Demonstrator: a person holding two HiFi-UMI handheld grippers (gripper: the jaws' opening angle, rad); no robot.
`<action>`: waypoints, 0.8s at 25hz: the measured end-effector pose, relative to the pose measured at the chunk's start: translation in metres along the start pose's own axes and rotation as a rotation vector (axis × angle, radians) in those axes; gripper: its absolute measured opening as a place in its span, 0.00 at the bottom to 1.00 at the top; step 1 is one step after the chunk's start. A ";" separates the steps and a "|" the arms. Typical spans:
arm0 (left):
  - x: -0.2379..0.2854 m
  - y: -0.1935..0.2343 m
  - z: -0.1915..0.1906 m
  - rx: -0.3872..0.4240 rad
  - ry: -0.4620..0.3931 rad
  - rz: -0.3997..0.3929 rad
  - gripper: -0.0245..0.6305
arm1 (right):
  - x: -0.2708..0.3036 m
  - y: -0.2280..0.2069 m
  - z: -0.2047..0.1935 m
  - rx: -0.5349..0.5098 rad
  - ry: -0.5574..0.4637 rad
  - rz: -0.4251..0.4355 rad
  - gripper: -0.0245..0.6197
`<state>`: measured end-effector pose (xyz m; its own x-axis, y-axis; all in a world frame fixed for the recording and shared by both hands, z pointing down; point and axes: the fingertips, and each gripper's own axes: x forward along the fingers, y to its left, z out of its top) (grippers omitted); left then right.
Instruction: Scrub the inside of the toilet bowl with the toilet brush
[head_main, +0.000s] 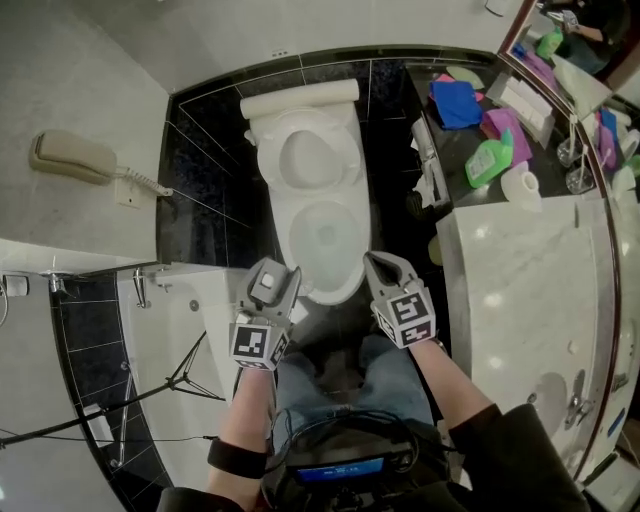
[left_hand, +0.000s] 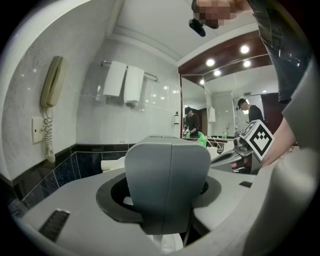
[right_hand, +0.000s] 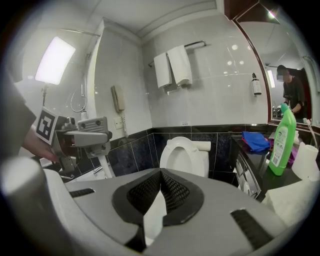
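Commentator: Porcelain dead centre in the head view, toilet bowl (head_main: 322, 235) open, lid (head_main: 312, 158) up against the tank (head_main: 300, 100), and both tools low at the bottom of the frame, just short of the front rim.

Analyst: And no scrubbing to report. The bowl's inside is bare white, and nothing reaches into it.

Commentator: Talk me through the tools.

Analyst: Right gripper (right_hand: 161, 172) first. In its own view the black pads (right_hand: 144, 192) meet at the tip, pressed together with nothing in them. Beyond them the bowl stands mid-frame, well apart. Left gripper (head_main: 275, 272) is the interesting one. Its jaws stand partway apart and clamp a grey block (left_hand: 167, 185), upright, with a seam down its middle.

Commentator: Is that the toilet brush?

Analyst: Can't tell. It may be the top of a handle, but no bristles and no shaft show in any view. If it isn't the brush, the brush is out of sight altogether.

Commentator: So, the score?

Analyst: I'd call it the approach, nothing more. The lid is up and both tools are squared to the bowl. All the real work is left: get a brush head down past the rim, work it round the inside wall and under the edge, then lift it out.
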<state>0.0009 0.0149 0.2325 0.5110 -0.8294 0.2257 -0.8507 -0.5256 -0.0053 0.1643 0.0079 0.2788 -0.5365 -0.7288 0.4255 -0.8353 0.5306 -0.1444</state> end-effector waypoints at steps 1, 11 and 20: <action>0.007 -0.001 -0.008 0.005 0.002 0.002 0.41 | 0.006 -0.005 -0.005 0.001 0.001 0.005 0.05; 0.078 -0.003 -0.097 -0.058 0.055 -0.076 0.41 | 0.084 -0.041 -0.076 0.044 0.026 -0.041 0.05; 0.132 0.053 -0.219 -0.075 0.064 -0.022 0.41 | 0.169 -0.052 -0.152 0.068 0.054 -0.045 0.05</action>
<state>-0.0033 -0.0810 0.4758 0.5230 -0.8027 0.2867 -0.8473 -0.5261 0.0725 0.1354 -0.0767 0.4939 -0.4923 -0.7258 0.4804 -0.8657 0.4659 -0.1833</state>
